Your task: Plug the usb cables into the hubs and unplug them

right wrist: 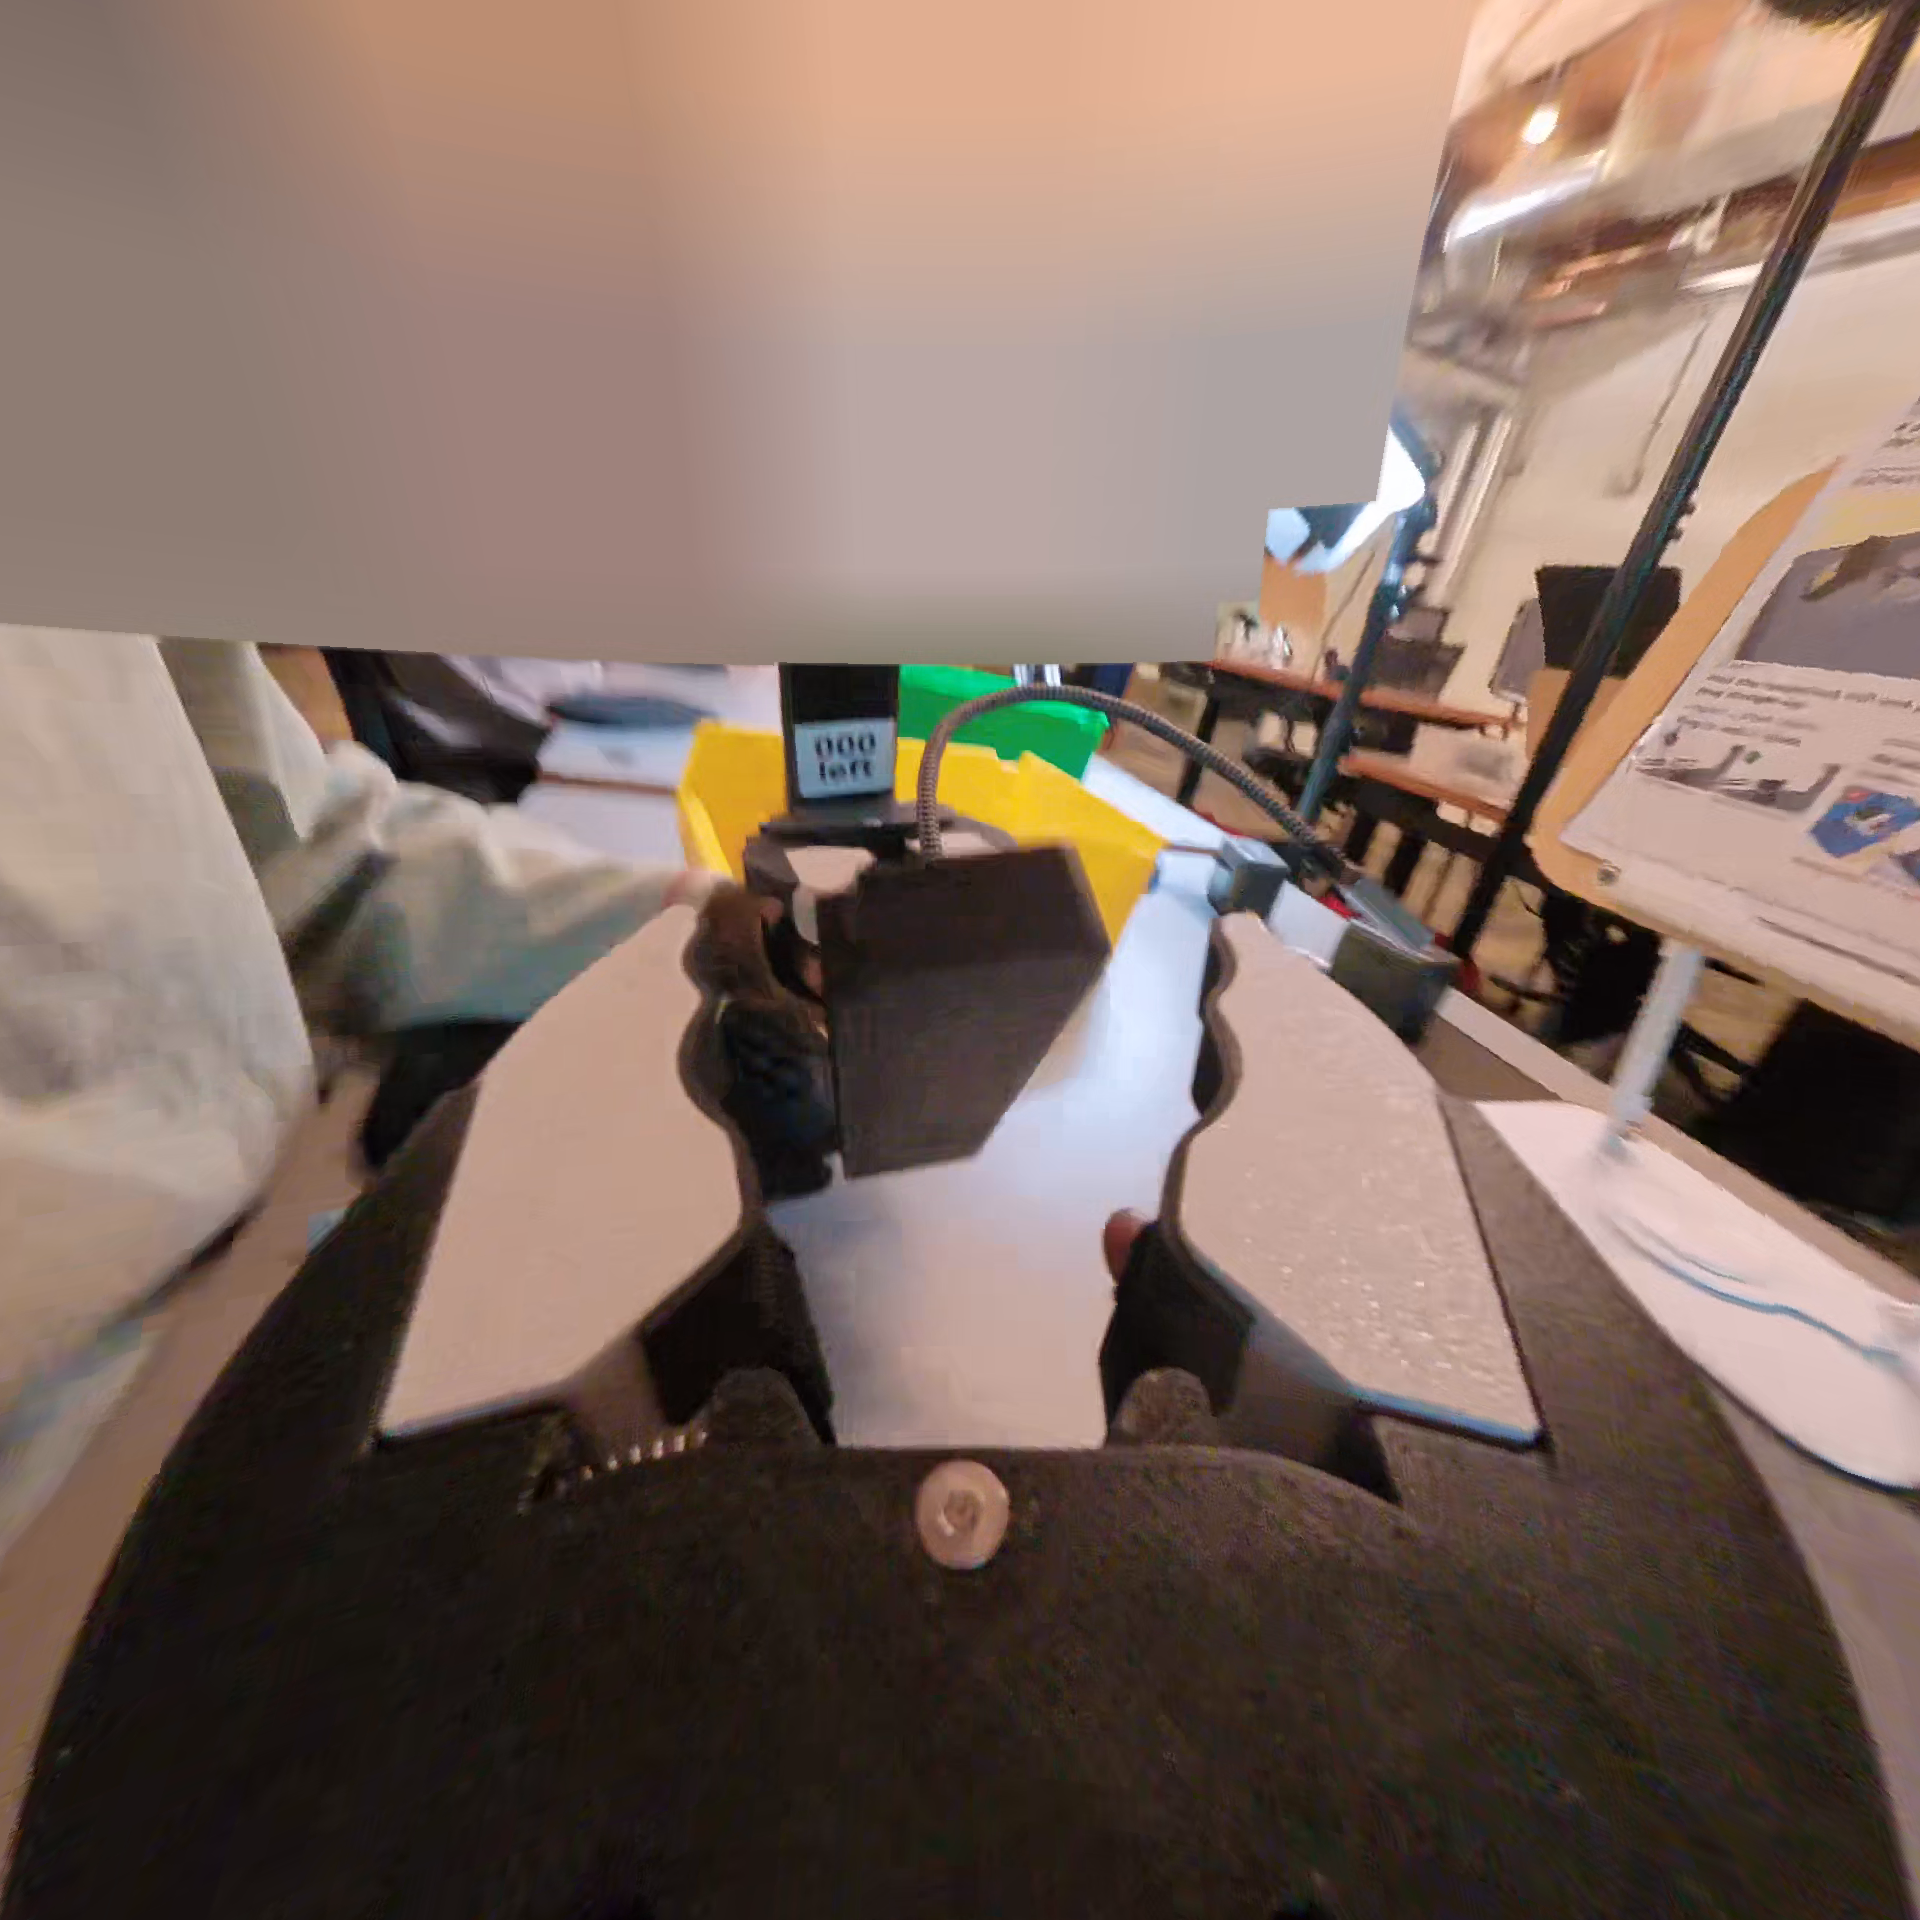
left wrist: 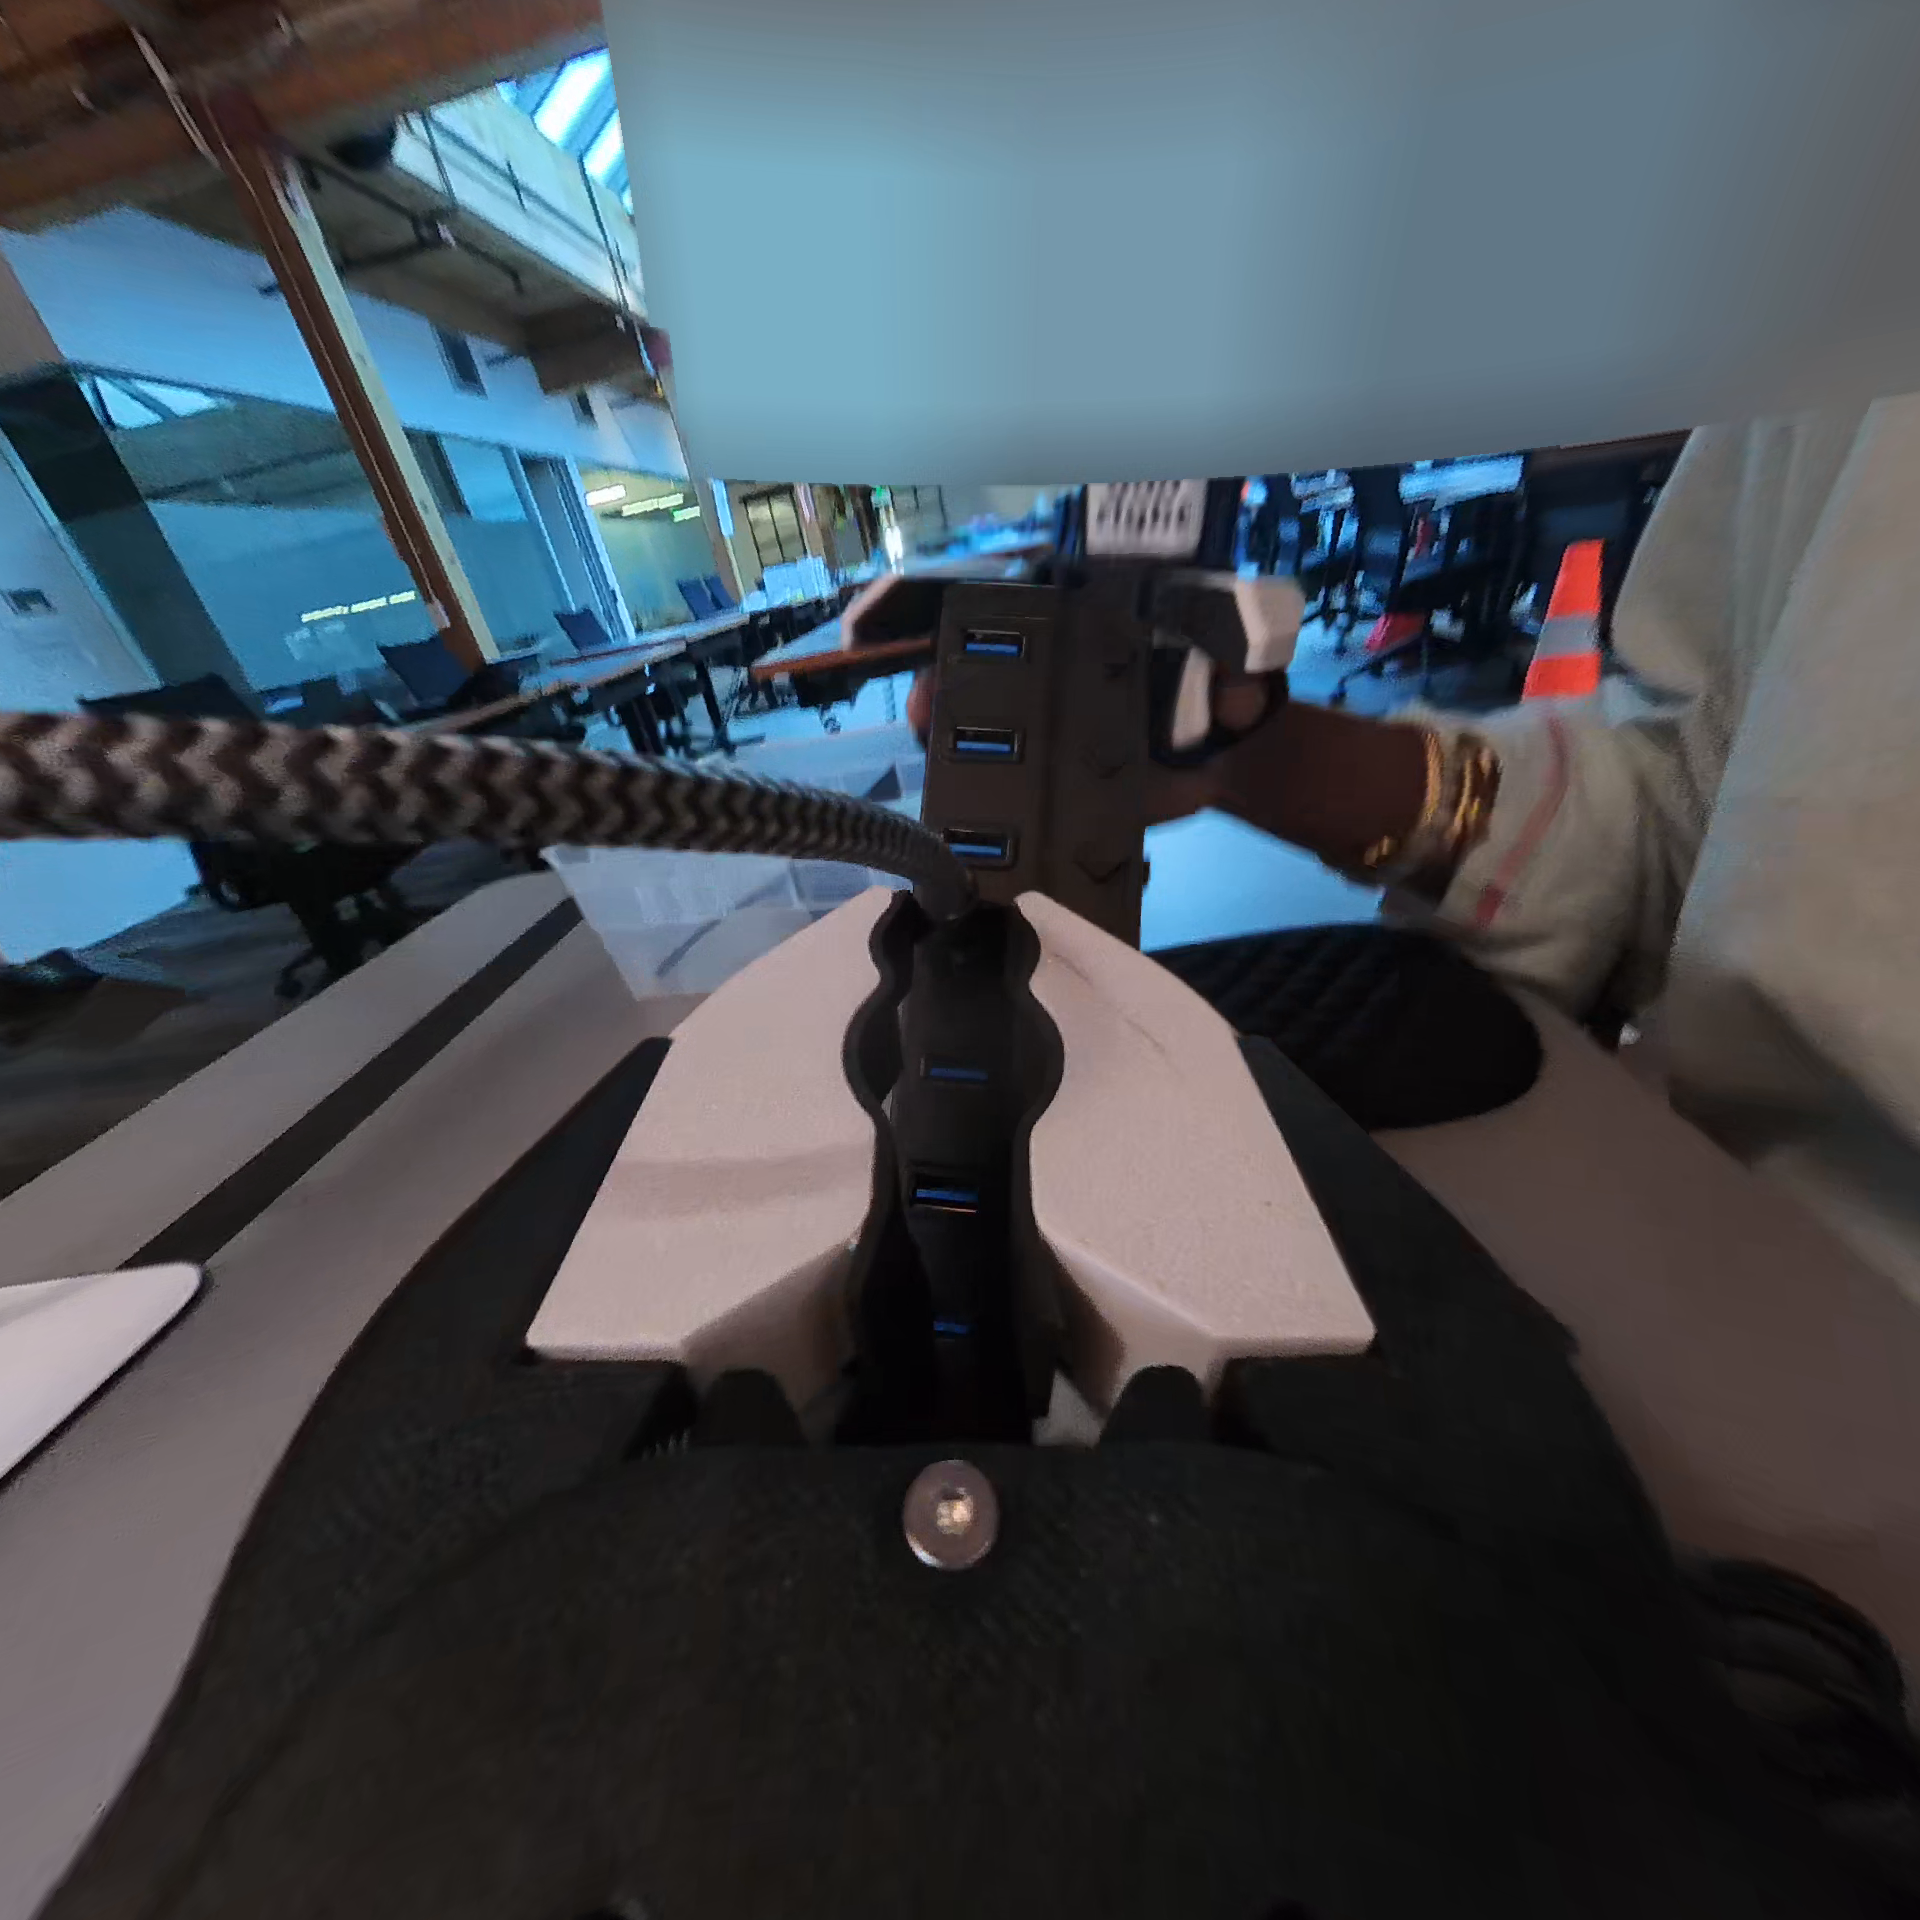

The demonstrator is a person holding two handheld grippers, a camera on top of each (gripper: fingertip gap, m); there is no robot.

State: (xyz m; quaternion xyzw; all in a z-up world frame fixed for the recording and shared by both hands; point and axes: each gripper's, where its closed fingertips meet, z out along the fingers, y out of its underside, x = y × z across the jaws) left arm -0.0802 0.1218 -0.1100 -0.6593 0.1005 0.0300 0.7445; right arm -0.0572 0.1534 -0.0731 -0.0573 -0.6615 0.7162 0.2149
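Left wrist view
Room: open office with rows of desks and dark chairs, an orange traffic cone (left wrist: 1567, 621) at far right.
Surface: grey table (left wrist: 312, 1122) under the tool.
Left gripper (left wrist: 951, 914): white fingers (left wrist: 727, 1122) clenched on a black USB hub (left wrist: 951, 1132), its blue ports facing the camera.
Cable: braided black-and-white cable (left wrist: 416, 779) comes in from the left and meets the hub at the fingertips.
Second hub (left wrist: 987, 748): stands upright just beyond the held hub, blue ports down its face.
Right gripper (left wrist: 1195, 634): behind the second hub, held by a hand (left wrist: 1309, 779) in a pale sleeve; whether it is clenched cannot be told here.

Right wrist view
Surface: white table (right wrist: 966, 1299), yellow bin (right wrist: 1039, 810) and green bin (right wrist: 997, 717) behind.
Right gripper (right wrist: 951, 945): released, fingers (right wrist: 582, 1143) spread wide, nothing between them.
Left gripper (right wrist: 873, 842): beyond the fingertips, seen end-on; its black block (right wrist: 956, 1008) fills the middle.
Cable (right wrist: 1091, 717): arches from that block to the right.
Board: paper sheets on a tilted stand (right wrist: 1766, 748), right of the block.
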